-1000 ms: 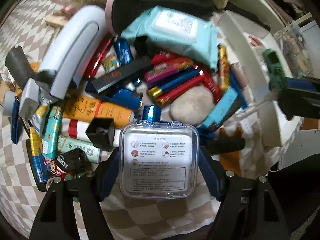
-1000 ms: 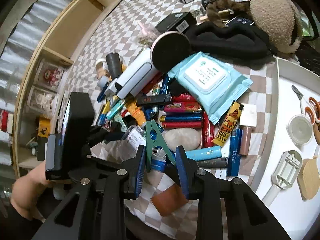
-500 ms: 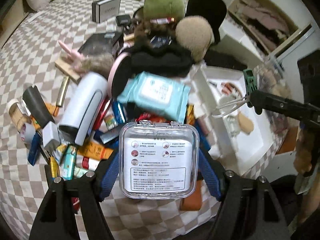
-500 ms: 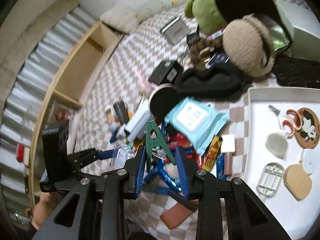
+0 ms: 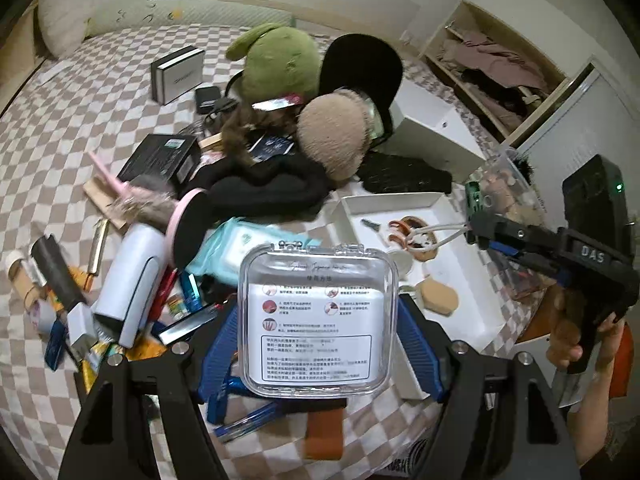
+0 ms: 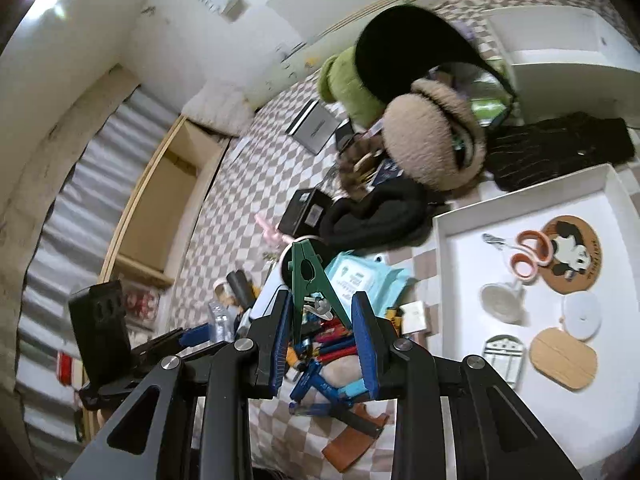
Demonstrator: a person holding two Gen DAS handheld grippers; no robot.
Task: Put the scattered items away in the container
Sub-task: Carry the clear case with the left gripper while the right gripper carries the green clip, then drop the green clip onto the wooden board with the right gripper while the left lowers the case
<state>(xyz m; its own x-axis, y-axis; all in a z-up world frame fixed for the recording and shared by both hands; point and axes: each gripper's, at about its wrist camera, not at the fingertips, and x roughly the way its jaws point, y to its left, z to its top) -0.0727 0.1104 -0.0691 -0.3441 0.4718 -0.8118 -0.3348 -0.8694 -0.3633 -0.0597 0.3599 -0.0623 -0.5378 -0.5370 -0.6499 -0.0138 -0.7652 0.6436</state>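
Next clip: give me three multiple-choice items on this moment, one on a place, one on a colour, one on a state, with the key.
1. Where do the orange-handled scissors lie?
A. in the white tray
B. on the checked cloth
C. in the left tool

2. What colour is the clip in the right tool?
A. red
B. green
C. yellow

3. What is the state of the left tool?
A. open and empty
B. shut on nothing
C. shut on the clear plastic case

Key: 1 A, they rest on the tray floor beside the panda coaster. 2 B, dark green. 3 C, both blue pads press the case's sides.
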